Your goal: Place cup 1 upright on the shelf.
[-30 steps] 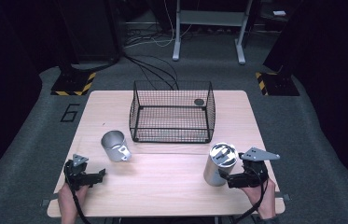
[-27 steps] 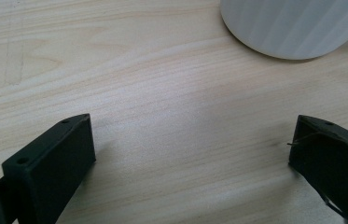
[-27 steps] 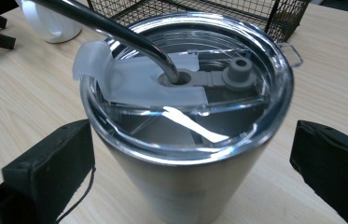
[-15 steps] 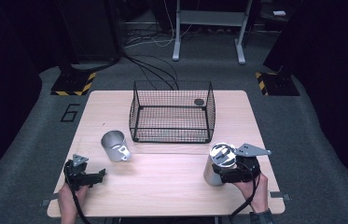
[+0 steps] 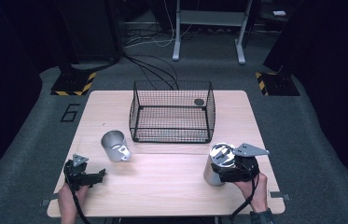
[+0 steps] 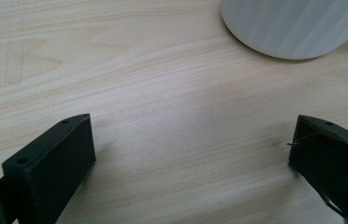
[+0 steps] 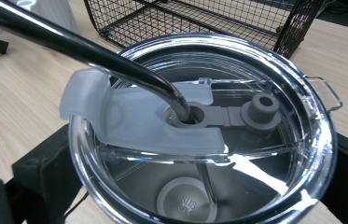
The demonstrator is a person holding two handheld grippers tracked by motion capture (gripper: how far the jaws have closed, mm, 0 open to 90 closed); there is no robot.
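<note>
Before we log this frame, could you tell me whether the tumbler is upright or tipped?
Upright: the tumbler stands on its base, its clear lid facing up.

table: light wood top (image 5: pixel 171 186), grey floor around
basket: black wire basket (image 5: pixel 171 112) on far middle of table, open top
disc: small dark round thing (image 5: pixel 199 101) inside basket, far right corner
cup: metal cup (image 5: pixel 114 146) lying tilted, left of centre, near basket's front left corner
tumbler: steel tumbler (image 5: pixel 218 163) upright at right front, clear lid (image 7: pixel 199 121), metal straw (image 7: pixel 83 46) through it
</note>
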